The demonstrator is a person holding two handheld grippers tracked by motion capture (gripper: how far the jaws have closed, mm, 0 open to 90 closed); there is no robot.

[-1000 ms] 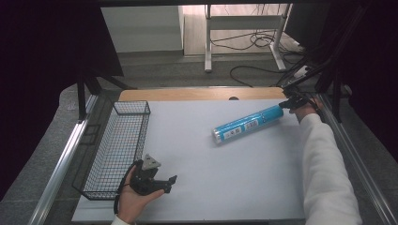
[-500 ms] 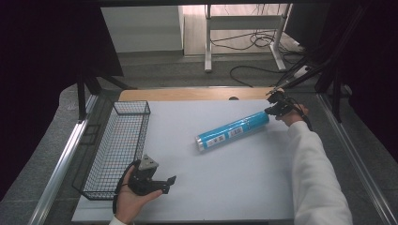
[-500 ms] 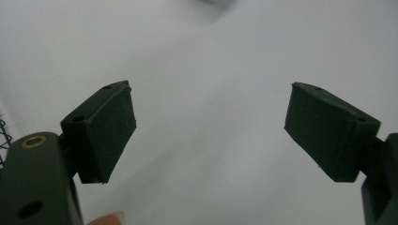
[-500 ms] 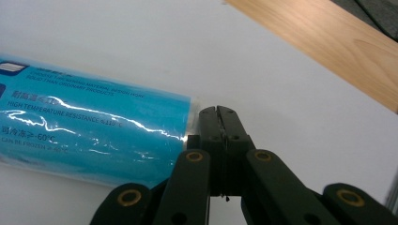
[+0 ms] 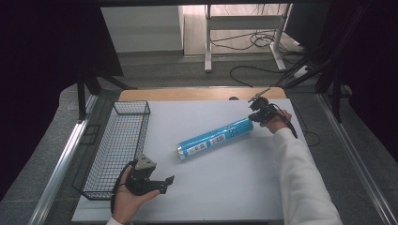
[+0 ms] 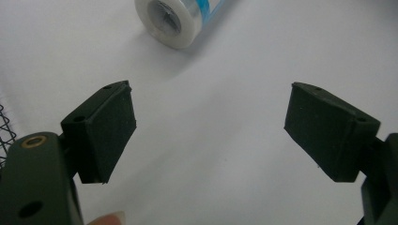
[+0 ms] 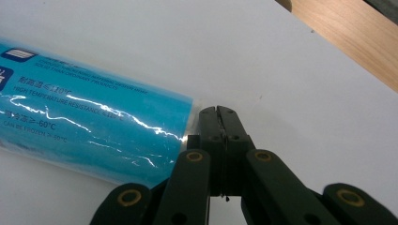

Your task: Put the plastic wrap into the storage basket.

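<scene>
A long blue roll (image 5: 216, 138) in a glossy printed wrapper lies slantwise on the white table top (image 5: 225, 187). My right gripper (image 5: 256, 116) is at the roll's far right end. In the right gripper view its jaws (image 7: 220, 115) are pressed together, their tips beside the end of the blue roll (image 7: 94, 126), and I see nothing between them. My left gripper (image 5: 165, 184) rests in a hand at the table's front left, pointing right. It stands open (image 6: 211, 136) over bare table. The roll's clear-capped near end (image 6: 173, 18) lies beyond its jaws.
A black wire basket (image 5: 117, 145) runs along the table's left side, just left of my left gripper. A strip of wooden edge (image 5: 197, 93) shows at the back. Cables (image 5: 263, 42) and a metal stand are on the floor behind.
My right gripper has moved left and a little nearer, and the blue roll has slid with it toward the middle of the table. The left gripper has stayed put.
</scene>
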